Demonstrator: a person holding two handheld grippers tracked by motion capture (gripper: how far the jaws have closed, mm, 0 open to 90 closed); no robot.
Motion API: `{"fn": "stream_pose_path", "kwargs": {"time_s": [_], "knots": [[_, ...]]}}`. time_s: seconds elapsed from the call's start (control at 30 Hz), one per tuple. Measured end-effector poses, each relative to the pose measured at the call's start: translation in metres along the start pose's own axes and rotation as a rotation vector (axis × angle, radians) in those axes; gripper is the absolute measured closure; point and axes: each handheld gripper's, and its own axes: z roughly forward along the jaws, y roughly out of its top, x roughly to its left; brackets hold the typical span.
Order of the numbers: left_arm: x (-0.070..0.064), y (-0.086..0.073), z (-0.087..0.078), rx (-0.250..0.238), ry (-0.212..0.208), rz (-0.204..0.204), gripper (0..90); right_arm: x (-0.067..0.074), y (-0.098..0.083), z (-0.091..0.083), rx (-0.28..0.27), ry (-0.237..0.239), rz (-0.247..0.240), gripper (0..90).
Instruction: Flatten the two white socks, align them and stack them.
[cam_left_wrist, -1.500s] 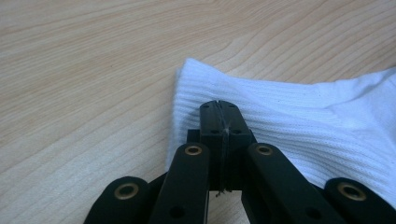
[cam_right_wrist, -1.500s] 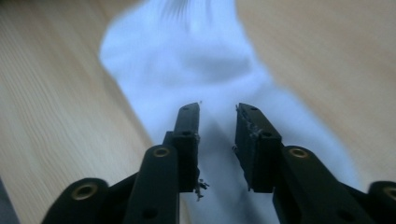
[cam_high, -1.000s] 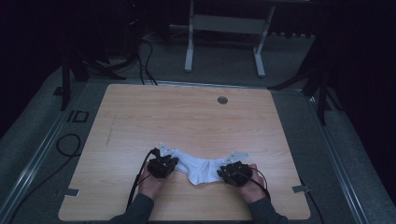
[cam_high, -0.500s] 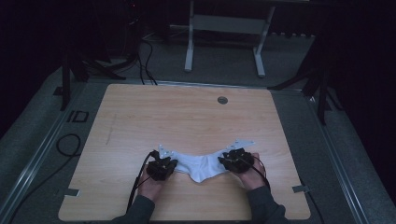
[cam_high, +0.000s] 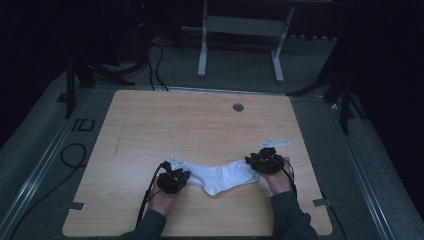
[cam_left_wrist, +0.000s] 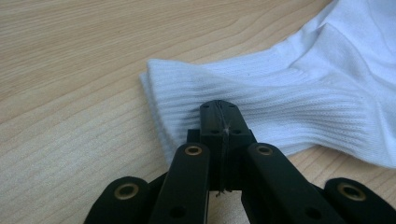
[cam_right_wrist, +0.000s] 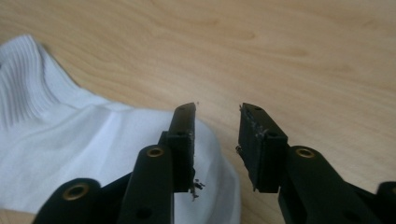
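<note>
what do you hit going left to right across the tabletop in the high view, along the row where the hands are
left gripper, shut on the ribbed cuff end → white sock lying flat on the table → right gripper, fingers apart at the sock's toe end

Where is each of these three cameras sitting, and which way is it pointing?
High view: fixed above the person's side, looking forward and down on the table; forearms, hands, both grippers show.
Left gripper view: rides the left gripper, looking along its shut jaws pinching the sock's ribbed cuff.
Right gripper view: rides the right gripper, looking along its jaws, just opening, nothing gripped, the sock's end beneath.
All three share the white sock and wooden tabletop.
</note>
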Motion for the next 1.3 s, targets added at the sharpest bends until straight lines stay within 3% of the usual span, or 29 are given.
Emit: {"fn": "stream_pose_path", "kwargs": {"time_s": [0.07, 0.17, 0.2, 0.4, 0.6, 0.73, 0.87, 1.03, 1.1, 1.3], "knots": [[0.000, 0.000, 0.000, 0.000, 0.001, 0.000, 89.7, 0.000, -0.001, 0.006, 0.034, 0.018, -0.004, 63.3], [0.000, 0.000, 0.000, -0.001, 0.002, 0.001, 89.7, 0.001, -0.004, 0.013, 0.067, -0.008, -0.022, 85.1], [0.000, 0.000, 0.000, -0.001, 0.002, 0.003, 89.7, 0.001, -0.004, 0.013, 0.064, -0.012, -0.022, 87.8], [0.000, 0.000, 0.000, 0.002, 0.000, 0.001, 89.7, 0.000, -0.001, -0.009, -0.004, -0.059, -0.029, 88.2], [-0.001, 0.000, 0.000, 0.003, 0.002, 0.001, 89.8, -0.007, 0.000, -0.030, -0.039, -0.069, -0.025, 88.2], [-0.001, -0.001, 0.000, 0.003, 0.000, 0.001, 89.7, -0.009, -0.001, -0.035, -0.045, -0.062, -0.019, 88.1], [-0.001, -0.001, 0.000, 0.003, -0.002, -0.005, 89.7, -0.008, -0.004, -0.028, -0.019, -0.051, -0.017, 87.9], [-0.001, -0.001, 0.000, -0.002, 0.001, -0.010, 89.6, -0.011, -0.011, -0.016, -0.005, -0.022, 0.018, 75.3], [-0.001, -0.001, 0.000, -0.004, -0.003, -0.014, 89.4, -0.012, -0.012, -0.016, -0.024, -0.023, 0.039, 67.6], [0.000, -0.001, -0.002, -0.020, -0.039, -0.025, 82.4, -0.015, -0.011, -0.026, -0.067, -0.036, 0.056, 57.3]]}}
